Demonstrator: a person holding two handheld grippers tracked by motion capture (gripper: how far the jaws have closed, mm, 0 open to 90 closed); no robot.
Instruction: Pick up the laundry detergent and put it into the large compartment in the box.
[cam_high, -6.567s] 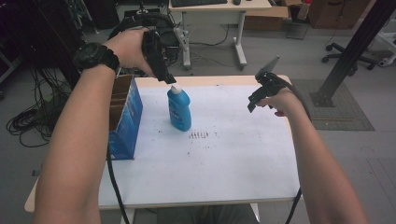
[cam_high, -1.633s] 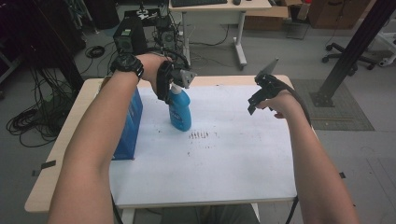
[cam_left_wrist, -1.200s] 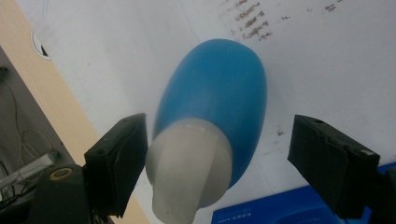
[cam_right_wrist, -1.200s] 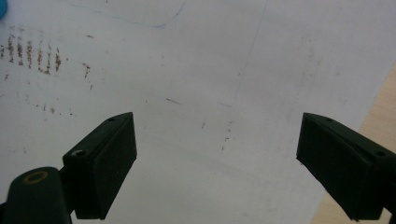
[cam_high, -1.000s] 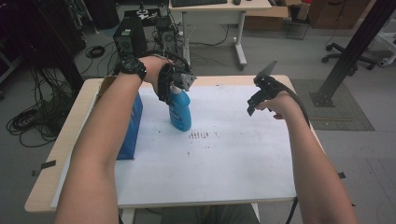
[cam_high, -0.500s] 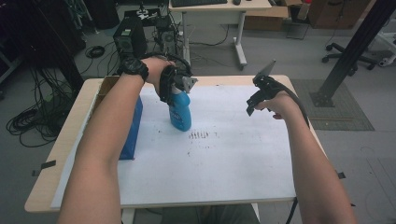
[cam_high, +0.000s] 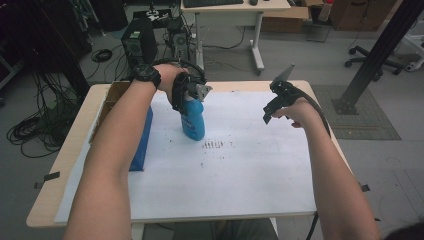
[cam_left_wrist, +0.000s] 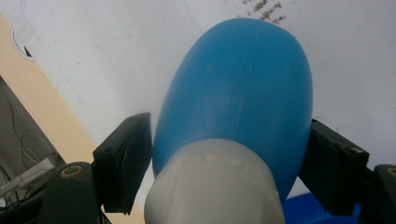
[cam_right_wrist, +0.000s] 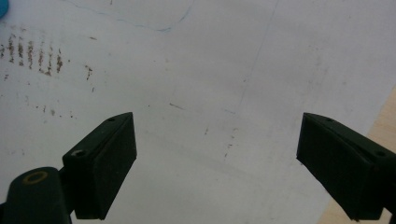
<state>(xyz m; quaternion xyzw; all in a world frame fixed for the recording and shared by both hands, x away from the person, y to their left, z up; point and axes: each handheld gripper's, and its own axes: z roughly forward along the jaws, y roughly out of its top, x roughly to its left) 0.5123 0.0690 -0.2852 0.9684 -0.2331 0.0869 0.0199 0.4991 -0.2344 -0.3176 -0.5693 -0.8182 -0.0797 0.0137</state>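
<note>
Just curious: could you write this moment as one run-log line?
left gripper: closing around upright blue plastic bottle | right gripper: open, hovering over white sheet | blue box: beside bottle

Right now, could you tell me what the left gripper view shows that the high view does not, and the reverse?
Left gripper view alone: the left tongs closing in, their pads flanking the blue bottle just below its white cap.

High view alone: the right tongs held over the white sheet, and the blue box.

Both: the bottle standing near brown marks.
</note>
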